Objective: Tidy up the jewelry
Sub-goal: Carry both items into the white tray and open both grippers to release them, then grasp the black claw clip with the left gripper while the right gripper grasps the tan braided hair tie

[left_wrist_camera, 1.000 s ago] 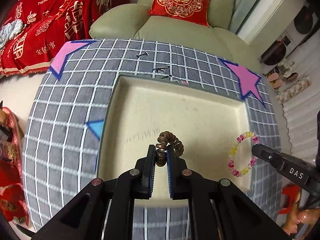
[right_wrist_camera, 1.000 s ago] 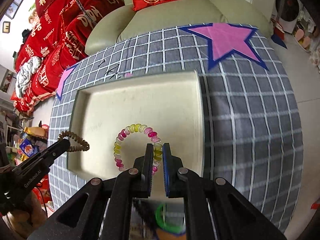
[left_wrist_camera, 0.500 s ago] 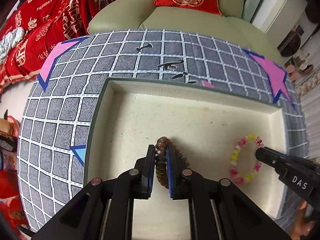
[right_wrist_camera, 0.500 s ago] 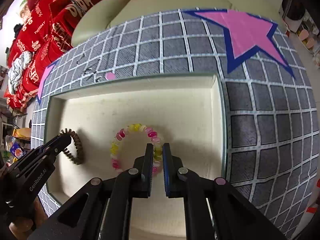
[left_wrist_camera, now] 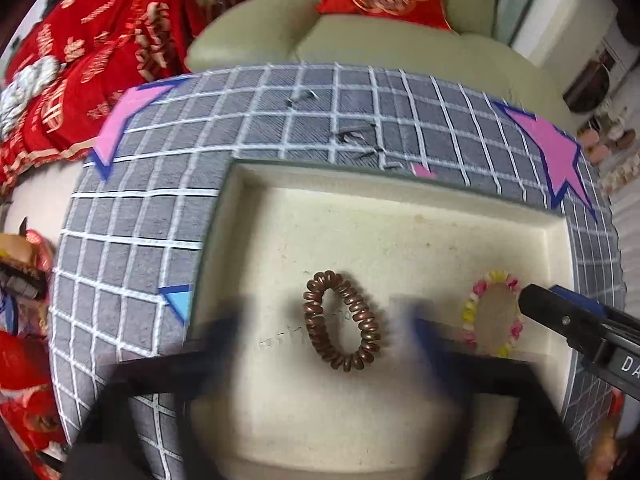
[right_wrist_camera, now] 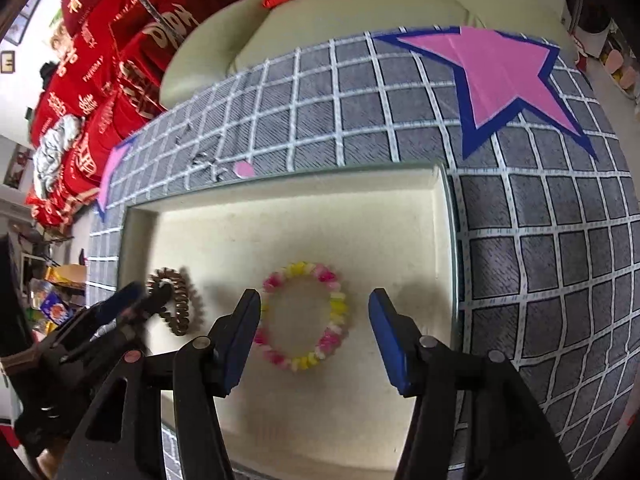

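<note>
A brown coil bracelet (left_wrist_camera: 342, 322) lies flat in the cream tray (left_wrist_camera: 400, 188), between the blurred, spread fingers of my open left gripper (left_wrist_camera: 324, 320). A pink, yellow and white bead bracelet (right_wrist_camera: 304, 316) lies flat in the tray (right_wrist_camera: 280, 188) to its right, between the spread fingers of my open right gripper (right_wrist_camera: 314, 332). The bead bracelet (left_wrist_camera: 494, 314) also shows in the left wrist view with the right gripper's tip beside it. The brown bracelet (right_wrist_camera: 176, 304) shows in the right wrist view by the left gripper.
The tray sits on a grey grid-patterned cloth (right_wrist_camera: 540, 240) with pink stars (right_wrist_camera: 496, 72). Small dark hair clips (left_wrist_camera: 352, 132) lie on the cloth behind the tray. A green sofa (left_wrist_camera: 380, 48) with a red cushion stands beyond the table.
Both grippers have opened and let go of their bracelets, which now lie flat in the tray. The left gripper's fingers are blurred from moving apart.
</note>
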`<action>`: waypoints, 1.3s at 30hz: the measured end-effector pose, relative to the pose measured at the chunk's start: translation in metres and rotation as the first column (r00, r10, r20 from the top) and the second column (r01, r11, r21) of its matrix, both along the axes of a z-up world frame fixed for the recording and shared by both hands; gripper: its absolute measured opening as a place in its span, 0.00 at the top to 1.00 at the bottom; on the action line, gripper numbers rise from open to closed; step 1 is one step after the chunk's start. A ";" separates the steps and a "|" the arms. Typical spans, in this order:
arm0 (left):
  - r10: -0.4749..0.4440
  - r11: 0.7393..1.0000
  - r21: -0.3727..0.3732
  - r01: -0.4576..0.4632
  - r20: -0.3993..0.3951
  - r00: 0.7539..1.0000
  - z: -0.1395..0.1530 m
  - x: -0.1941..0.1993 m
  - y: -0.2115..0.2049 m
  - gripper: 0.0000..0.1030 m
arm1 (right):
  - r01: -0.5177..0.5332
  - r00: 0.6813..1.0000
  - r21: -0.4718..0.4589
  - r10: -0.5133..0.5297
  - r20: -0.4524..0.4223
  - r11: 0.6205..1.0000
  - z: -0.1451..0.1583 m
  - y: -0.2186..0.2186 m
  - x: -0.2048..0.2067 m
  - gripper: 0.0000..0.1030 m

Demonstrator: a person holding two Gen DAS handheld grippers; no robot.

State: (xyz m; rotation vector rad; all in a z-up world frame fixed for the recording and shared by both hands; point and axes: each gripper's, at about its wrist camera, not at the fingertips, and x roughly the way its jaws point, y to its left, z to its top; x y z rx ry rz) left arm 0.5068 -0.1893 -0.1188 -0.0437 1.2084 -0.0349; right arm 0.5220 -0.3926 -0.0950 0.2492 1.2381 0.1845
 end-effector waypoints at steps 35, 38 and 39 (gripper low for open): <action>-0.014 1.000 0.000 0.014 -0.100 0.995 0.027 -0.189 0.067 0.00 | 0.041 0.999 0.045 -0.042 0.023 0.998 0.054 -0.013 -0.160 0.10; -0.015 1.000 -0.009 0.014 -0.148 0.989 0.017 -0.215 0.076 0.00 | 0.016 1.000 0.025 -0.016 -0.010 1.000 0.044 -0.005 -0.186 0.10; -0.018 1.000 -0.013 0.016 -0.164 0.986 0.013 -0.223 0.078 0.00 | 0.006 1.000 0.017 -0.006 -0.022 1.000 0.039 -0.001 -0.196 0.10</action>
